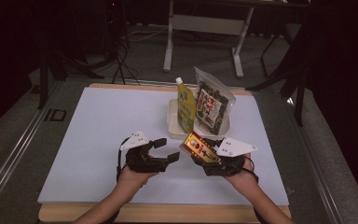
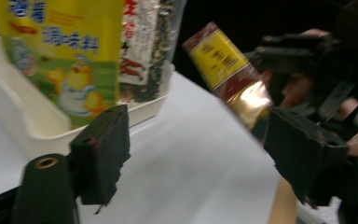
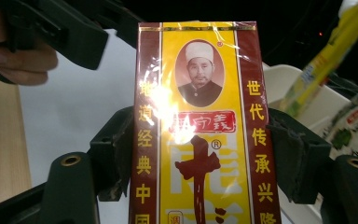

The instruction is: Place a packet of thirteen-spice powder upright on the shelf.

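The right gripper (image 3: 200,154) pinches the flat red-and-yellow shiny box (image 3: 198,126) between its two fingers. The left gripper (image 1: 164,149) has spread fingers with nothing between them.

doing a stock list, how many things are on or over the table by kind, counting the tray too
yellow pouch with spout, standing in the tray: 1
clear seaweed snack bag, standing in the tray: 1
red and yellow box, clamped in the right gripper: 1
white tray: 1
Total: 4
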### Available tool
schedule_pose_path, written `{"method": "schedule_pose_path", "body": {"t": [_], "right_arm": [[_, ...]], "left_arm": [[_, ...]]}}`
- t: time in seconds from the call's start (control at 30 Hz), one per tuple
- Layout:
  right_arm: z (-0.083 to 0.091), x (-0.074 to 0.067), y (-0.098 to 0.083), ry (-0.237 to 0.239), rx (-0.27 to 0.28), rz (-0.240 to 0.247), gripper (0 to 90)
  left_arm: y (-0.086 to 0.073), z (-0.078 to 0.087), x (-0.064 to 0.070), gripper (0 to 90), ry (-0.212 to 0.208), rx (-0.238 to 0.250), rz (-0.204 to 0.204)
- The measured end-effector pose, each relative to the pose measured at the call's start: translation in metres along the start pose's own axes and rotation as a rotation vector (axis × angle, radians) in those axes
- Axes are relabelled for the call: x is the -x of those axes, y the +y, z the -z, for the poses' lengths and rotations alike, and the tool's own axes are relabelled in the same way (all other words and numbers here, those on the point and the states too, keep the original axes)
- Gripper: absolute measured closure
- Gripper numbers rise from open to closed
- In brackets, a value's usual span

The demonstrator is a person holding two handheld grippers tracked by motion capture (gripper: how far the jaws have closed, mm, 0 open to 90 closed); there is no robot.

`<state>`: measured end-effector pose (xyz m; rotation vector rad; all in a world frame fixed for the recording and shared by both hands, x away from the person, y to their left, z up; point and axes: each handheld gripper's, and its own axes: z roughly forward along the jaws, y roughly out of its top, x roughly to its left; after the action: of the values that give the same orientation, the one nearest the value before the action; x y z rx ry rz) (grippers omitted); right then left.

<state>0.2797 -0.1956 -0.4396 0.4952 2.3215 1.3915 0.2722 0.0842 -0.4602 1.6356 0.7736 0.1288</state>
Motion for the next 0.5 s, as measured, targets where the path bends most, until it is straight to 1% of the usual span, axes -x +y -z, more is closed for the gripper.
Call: {"method": "schedule_pose_path", "body": {"t": [0.07, 0.13, 0.23, 0.27, 0.37, 0.4, 0.5], "right_arm": [[-0.003, -0.003, 0.0, -0.012, 0.001, 0.019, 31.4], [-0.006, -0.006, -0.001, -0.021, 0.008, 0.025, 31.4], [-0.008, -0.009, -0.002, -0.038, 0.024, 0.04, 31.3], [-0.008, -0.01, -0.002, -0.043, 0.034, 0.047, 31.4], [-0.008, -0.013, -0.002, -0.055, 0.075, 0.056, 31.3], [-0.008, -0.014, -0.002, -0.063, 0.082, 0.063, 31.3], [-0.008, -0.017, -0.001, -0.082, 0.095, 0.092, 31.3]], "left_arm": [[0.002, -0.001, 0.003, 25.1, -0.021, 0.012, 0.004], [0.004, -0.003, 0.005, 26.8, -0.039, 0.01, 0.002], [0.006, -0.005, 0.008, 27.2, -0.053, 0.012, 0.006], [0.006, -0.005, 0.008, 27.2, -0.05, 0.019, 0.008], [0.007, -0.006, 0.008, 28.5, -0.074, 0.031, 0.035], [0.007, -0.006, 0.009, 28.6, -0.087, 0.039, 0.044], [0.009, -0.007, 0.009, 31.7, -0.105, 0.054, 0.059]]}}
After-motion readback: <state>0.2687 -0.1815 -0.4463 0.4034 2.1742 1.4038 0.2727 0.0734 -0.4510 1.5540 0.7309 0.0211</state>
